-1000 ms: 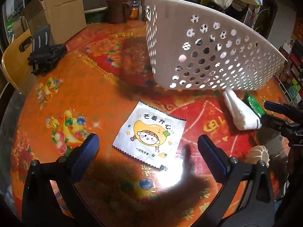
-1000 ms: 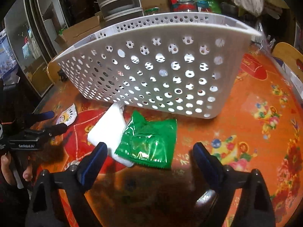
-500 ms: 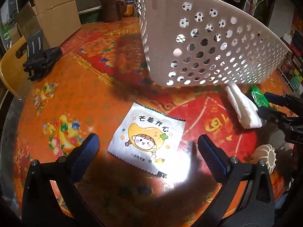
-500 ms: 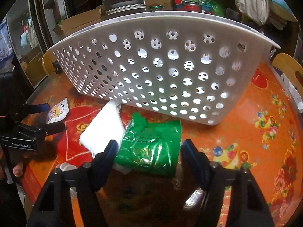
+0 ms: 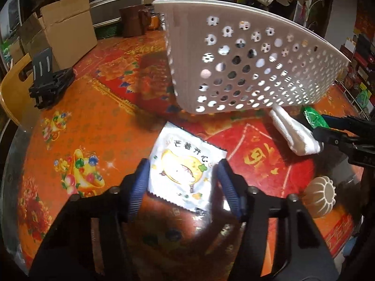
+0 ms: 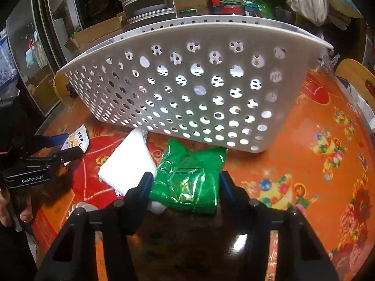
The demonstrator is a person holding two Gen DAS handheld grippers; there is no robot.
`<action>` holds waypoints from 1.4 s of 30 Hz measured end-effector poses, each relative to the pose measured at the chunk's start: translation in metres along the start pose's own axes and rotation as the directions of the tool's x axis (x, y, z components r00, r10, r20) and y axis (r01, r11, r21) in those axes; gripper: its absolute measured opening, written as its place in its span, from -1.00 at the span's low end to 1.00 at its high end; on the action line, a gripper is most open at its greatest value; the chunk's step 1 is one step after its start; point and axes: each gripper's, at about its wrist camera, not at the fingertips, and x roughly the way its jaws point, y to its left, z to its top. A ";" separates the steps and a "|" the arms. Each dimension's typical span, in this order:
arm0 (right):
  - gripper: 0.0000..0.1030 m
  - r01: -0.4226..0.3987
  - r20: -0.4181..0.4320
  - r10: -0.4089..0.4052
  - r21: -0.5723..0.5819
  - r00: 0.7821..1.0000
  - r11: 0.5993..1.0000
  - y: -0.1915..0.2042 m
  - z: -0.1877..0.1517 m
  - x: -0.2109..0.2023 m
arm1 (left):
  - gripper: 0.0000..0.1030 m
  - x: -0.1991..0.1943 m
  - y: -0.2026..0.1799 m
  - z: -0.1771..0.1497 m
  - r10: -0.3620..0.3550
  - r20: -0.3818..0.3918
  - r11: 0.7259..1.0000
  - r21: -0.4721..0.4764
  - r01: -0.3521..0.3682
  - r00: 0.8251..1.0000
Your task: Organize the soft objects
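I have narrowed both grippers since the earlier frames. The left gripper (image 5: 182, 175), previously wide open short of the sachet (image 5: 185, 171), now has its fingers at the sachet's left and right edges. The right gripper (image 6: 185, 185) has advanced toward the basket (image 6: 187, 89); its fingers now flank the green packet (image 6: 187, 182), the left one over the white cloth (image 6: 129, 161).

An open cardboard box (image 5: 68, 32) sits at the far left of the orange patterned tablecloth (image 5: 93, 121), with a black folded stand (image 5: 48, 84) just in front of it. A brown mug (image 5: 133, 22) stands behind, near stacked metal trays (image 6: 150, 2). A yellow chair (image 5: 14, 93) backs the table's edge. A cream ribbed ornament (image 5: 321, 196) rests at the right.
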 end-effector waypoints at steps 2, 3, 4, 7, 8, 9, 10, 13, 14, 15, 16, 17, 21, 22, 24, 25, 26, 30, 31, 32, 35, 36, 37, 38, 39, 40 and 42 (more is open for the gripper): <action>0.08 -0.005 0.002 0.005 0.007 1.000 1.000 -0.002 0.000 -0.001 | -0.13 -0.002 -0.004 -0.001 -0.001 0.007 1.000 0.010 0.001 1.000; 0.08 -0.005 0.002 0.005 0.008 1.000 1.000 -0.003 0.000 -0.001 | -0.28 -0.003 -0.005 -0.002 -0.008 0.010 1.000 0.012 0.008 1.000; 0.07 -0.005 0.003 0.005 0.010 1.000 1.000 -0.004 0.000 -0.001 | -0.43 -0.004 -0.008 -0.003 -0.020 0.014 1.000 0.016 0.020 1.000; 0.02 -0.008 0.005 0.008 0.015 1.000 1.000 -0.006 -0.001 -0.003 | -0.51 -0.006 -0.016 -0.006 0.004 0.031 0.999 0.043 -0.006 1.000; 0.01 -0.010 0.005 0.009 0.016 1.000 1.000 -0.006 -0.001 -0.003 | -0.52 -0.008 -0.017 -0.007 0.007 0.035 0.999 0.046 -0.008 0.999; 0.00 -0.012 0.006 0.012 0.017 1.000 1.000 -0.007 -0.001 -0.004 | -0.53 -0.008 -0.018 -0.007 0.002 0.035 0.999 0.045 -0.004 0.999; -0.02 -0.014 0.006 0.014 0.019 1.000 1.000 -0.006 -0.001 -0.004 | -0.53 -0.009 -0.018 -0.008 -0.003 0.038 0.999 0.045 0.001 0.999; -0.04 -0.019 0.016 0.018 0.022 1.000 1.000 -0.007 -0.002 -0.006 | -0.53 -0.013 -0.015 -0.010 -0.012 0.054 0.999 0.031 0.010 0.998; -0.04 -0.019 0.021 0.019 0.022 1.000 1.000 -0.007 -0.003 -0.008 | -0.53 -0.015 -0.014 -0.011 -0.021 0.057 0.999 0.025 0.019 0.998; -0.05 -0.019 0.026 0.019 0.021 0.999 1.000 -0.007 -0.003 -0.009 | -0.54 -0.015 -0.013 -0.011 -0.023 0.058 1.000 0.023 0.021 0.998; -0.05 -0.020 0.030 0.019 0.021 0.999 1.000 -0.007 -0.004 -0.010 | -0.54 -0.017 -0.012 -0.012 -0.023 0.061 1.000 0.019 0.022 0.998; -0.05 -0.021 0.037 0.020 0.024 0.999 0.999 -0.008 -0.005 -0.013 | -0.54 -0.018 -0.011 -0.012 -0.025 0.065 1.000 0.017 0.024 0.998; -0.06 -0.017 0.056 0.015 0.028 0.998 0.999 -0.010 -0.008 -0.020 | -0.54 -0.026 -0.007 -0.013 -0.031 0.088 1.000 0.004 0.031 0.996; -0.06 -0.015 0.060 0.014 0.029 0.998 0.999 -0.010 -0.010 -0.022 | -0.53 -0.028 -0.006 -0.013 -0.032 0.093 0.999 0.004 0.032 0.995; -0.06 -0.016 0.065 0.014 0.028 0.998 0.999 -0.010 -0.012 -0.026 | -0.54 -0.033 -0.007 -0.012 -0.034 0.100 0.999 0.003 0.034 0.994; -0.06 -0.015 0.072 0.013 0.026 0.997 1.000 -0.010 -0.013 -0.030 | -0.54 -0.035 -0.007 -0.012 -0.036 0.105 0.999 0.003 0.036 0.994; -0.06 -0.013 0.077 0.011 0.025 0.997 1.000 -0.009 -0.013 -0.033 | -0.54 -0.037 -0.007 -0.012 -0.038 0.109 0.999 0.003 0.037 0.993; -0.06 -0.009 0.106 0.008 0.012 0.994 1.000 -0.009 -0.013 -0.052 | -0.54 -0.049 -0.007 -0.010 -0.040 0.129 0.999 0.003 0.040 0.991; -0.06 -0.008 0.113 0.007 0.008 0.994 1.000 -0.009 -0.013 -0.058 | -0.54 -0.053 -0.006 -0.009 -0.041 0.136 0.999 0.001 0.042 0.990; -0.06 -0.005 0.119 0.004 0.005 0.993 1.000 -0.009 -0.013 -0.062 | -0.54 -0.055 -0.005 -0.008 -0.043 0.140 0.999 -0.001 0.043 0.989; -0.06 0.002 0.146 -0.001 -0.008 0.989 1.000 -0.008 -0.011 -0.079 | -0.54 -0.066 -0.004 -0.006 -0.047 0.156 0.999 -0.004 0.048 0.987; -0.06 0.003 0.153 -0.001 -0.012 0.988 1.000 -0.008 -0.009 -0.084 | -0.54 -0.071 -0.004 -0.005 -0.050 0.164 0.999 -0.003 0.051 0.985; -0.06 -0.001 0.165 0.004 -0.016 0.986 1.000 -0.007 -0.008 -0.092 | -0.54 -0.074 -0.003 -0.004 -0.052 0.168 0.999 -0.001 0.053 0.984; -0.06 -0.007 0.172 0.010 -0.018 0.985 1.000 -0.008 -0.006 -0.097 | -0.54 -0.078 -0.003 -0.003 -0.051 0.175 0.999 0.001 0.052 0.983; -0.06 -0.014 0.182 0.018 -0.021 0.983 1.000 -0.008 -0.003 -0.104 | -0.54 -0.083 -0.003 -0.002 -0.050 0.183 0.999 0.002 0.050 0.982; -0.06 -0.017 0.191 0.021 -0.024 0.981 1.000 -0.007 0.000 -0.110 | -0.54 -0.090 -0.001 0.000 -0.056 0.192 0.998 0.004 0.056 0.980; -0.06 -0.020 0.206 0.025 -0.027 0.978 0.999 -0.008 0.005 -0.120 | -0.54 -0.100 0.002 0.006 -0.062 0.206 0.998 0.000 0.064 0.976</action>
